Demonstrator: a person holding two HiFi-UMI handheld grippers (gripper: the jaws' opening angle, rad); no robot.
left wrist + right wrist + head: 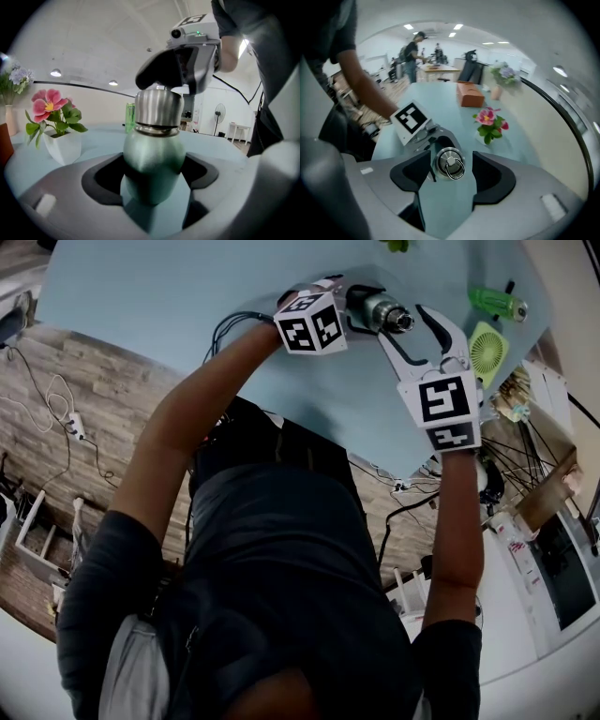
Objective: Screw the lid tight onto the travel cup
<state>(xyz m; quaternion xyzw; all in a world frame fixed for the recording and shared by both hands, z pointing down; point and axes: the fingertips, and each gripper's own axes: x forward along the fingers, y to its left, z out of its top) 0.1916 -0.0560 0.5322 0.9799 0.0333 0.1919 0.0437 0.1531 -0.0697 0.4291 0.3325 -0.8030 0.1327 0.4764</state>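
Item one: pale green, round-shouldered metal travel cup (pixel 154 159), standing upright over the light blue desk (pixel 187 296), near its far side in the head view. Its base is hidden, so whether it touches the desk cannot be told.

Item two: brushed steel cylindrical lid (pixel 157 110) with a small ring handle on top, seated on the neck of the travel cup. A narrow steel collar shows just under it.

Item three: left gripper (pixel 358 310), grey with dark pads and a marker cube. Jaws are clenched on the body of the travel cup below the shoulder, one pad pressing each side.

Item four: right gripper (pixel 450 176), of the same make, pointing steeply down over the lid. Jaws are released. The lid sits between the two dark pads, with a gap showing on the right side. In the left gripper view, this gripper hangs directly above the lid.

Item five: white angular pot of pink flowers with green leaves (pixel 65 145), on the desk to the left of the travel cup.

Item six: slim green can (pixel 130 117), upright on the desk behind the travel cup.

Item seven: brown rectangular box (pixel 469 95), farther along the desk, beyond the flower pot in the right gripper view.

Item eight: small round green fan (pixel 487 351), at the desk's right edge.
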